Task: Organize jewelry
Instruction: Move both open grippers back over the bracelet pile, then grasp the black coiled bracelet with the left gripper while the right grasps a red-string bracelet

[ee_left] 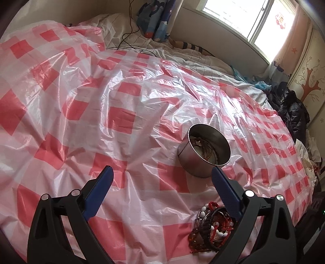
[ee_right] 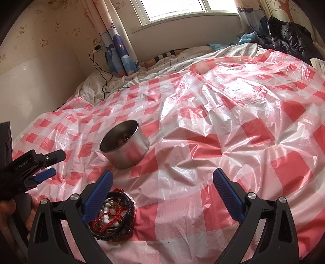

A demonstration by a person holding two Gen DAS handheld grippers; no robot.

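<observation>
Left hand-held gripper [ee_left: 161, 174] held above the bed, blue-padded fingers [ee_left: 102, 182] spread wide apart, nothing between them. Right hand-held gripper [ee_right: 162, 177] likewise hovering with fingers [ee_right: 225, 190] well apart and empty. Seen from the right wrist view, the left hand-held gripper at the left edge, side-on, a hand [ee_right: 8, 211] wrapped round its grip.

Just below and beside the right finger of the left hand-held gripper, a tangled pile of jewelry [ee_left: 212, 225] lying on the plastic sheet [ee_left: 126, 105] near the front edge of the bed: red knotted cord, white round beads, dark braided bangles, amber-brown translucent beads at the bottom, a thin metal ring or two. Same pile partly hidden behind the left finger of the right hand-held gripper in the right wrist view, not touched so far as can be told.

Farther in toward the middle of the bed, a round metal tin [ee_left: 204, 154], open at the top, leaning slightly on the soft cover, with some brownish chains or cords already inside; details of those too small to tell. Tin and pile near each other but apart.

Pink-and-white checked plastic sheet crumpled over most of the bed, striped bedding [ee_right: 162, 67] showing at the far edge, black cable [ee_right: 101, 71] trailing across it, dark jacket [ee_right: 288, 38] heaped at the far corner below the window [ee_right: 172, 10]
</observation>
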